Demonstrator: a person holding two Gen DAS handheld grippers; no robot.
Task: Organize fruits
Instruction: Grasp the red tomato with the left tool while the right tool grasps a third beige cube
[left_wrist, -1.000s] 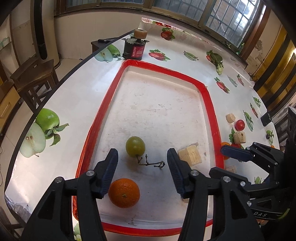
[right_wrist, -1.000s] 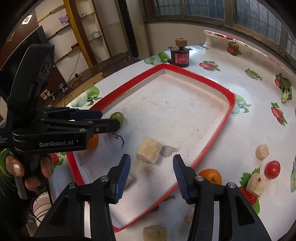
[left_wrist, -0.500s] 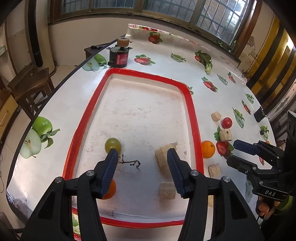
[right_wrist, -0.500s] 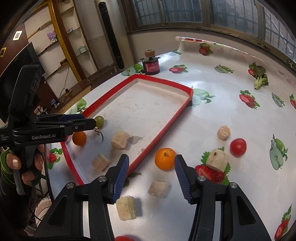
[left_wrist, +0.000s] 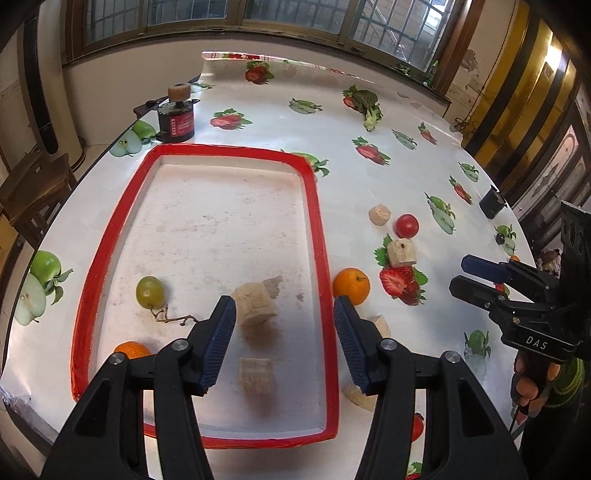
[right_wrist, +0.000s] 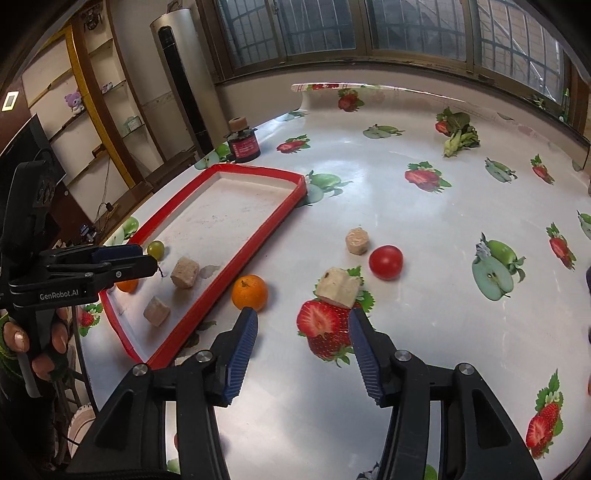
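Note:
A red-rimmed white tray (left_wrist: 320, 236) (right_wrist: 258, 243) holds a green grape (left_wrist: 149, 291) (right_wrist: 156, 248) with a bare stem, a small orange (left_wrist: 131, 349) (right_wrist: 127, 285) and two beige blocks (left_wrist: 255, 302). On the tablecloth right of the tray lie another orange (left_wrist: 351, 285) (right_wrist: 249, 292), a red tomato (left_wrist: 407, 225) (right_wrist: 385, 261) and more beige blocks (right_wrist: 338, 287). My left gripper (left_wrist: 282, 339) is open and empty above the tray's near end. My right gripper (right_wrist: 301, 349) is open and empty, just short of the loose orange.
A dark jar with a cork top (left_wrist: 176, 120) (right_wrist: 242, 142) stands beyond the tray's far end. A small black object (left_wrist: 492, 201) sits near the table's right edge. Printed fruit pictures cover the cloth. Chairs and shelves stand to the left of the table.
Both grippers have pulled back and up, so more of the table shows. The right gripper has swung right, from over the tray to the loose orange. Both stay open.

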